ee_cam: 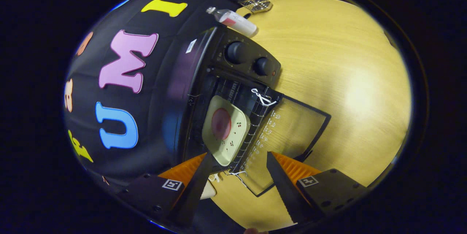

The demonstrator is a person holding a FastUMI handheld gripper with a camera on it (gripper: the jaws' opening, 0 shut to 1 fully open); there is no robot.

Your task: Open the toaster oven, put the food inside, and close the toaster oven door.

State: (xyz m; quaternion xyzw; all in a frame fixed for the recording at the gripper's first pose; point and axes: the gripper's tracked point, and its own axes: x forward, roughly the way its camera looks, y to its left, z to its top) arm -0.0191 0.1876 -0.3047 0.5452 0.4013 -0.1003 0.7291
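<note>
Although the plate (225, 129) with its round slice of food (221, 123) already sits on the rack inside the toaster oven (219, 80), the door (288, 135) lies folded fully down onto the wooden table (346, 80), so closing looks like the step left. The gripper (239, 164) hovers just short of the oven mouth with its fingers spread apart and holding nothing; the plate's near corner shows between them, and one finger overlaps that corner, though whether it touches cannot be told.

Judging from this, the main risk is a finger catching the plate's edge on the way out and dragging it off the rack onto the glass. The door is thin and flat against the table, so getting under its far rim may be awkward, and a slip there could let it drop back. White string (263, 97) is tied at the hinge side; it could snag a fingertip.

Two knobs (248, 58) sit on the control panel beyond the door, and a small bottle (233, 18) lies past them. Pale markings run along the door glass, too small to read; the bottle's label is likewise illegible.
</note>
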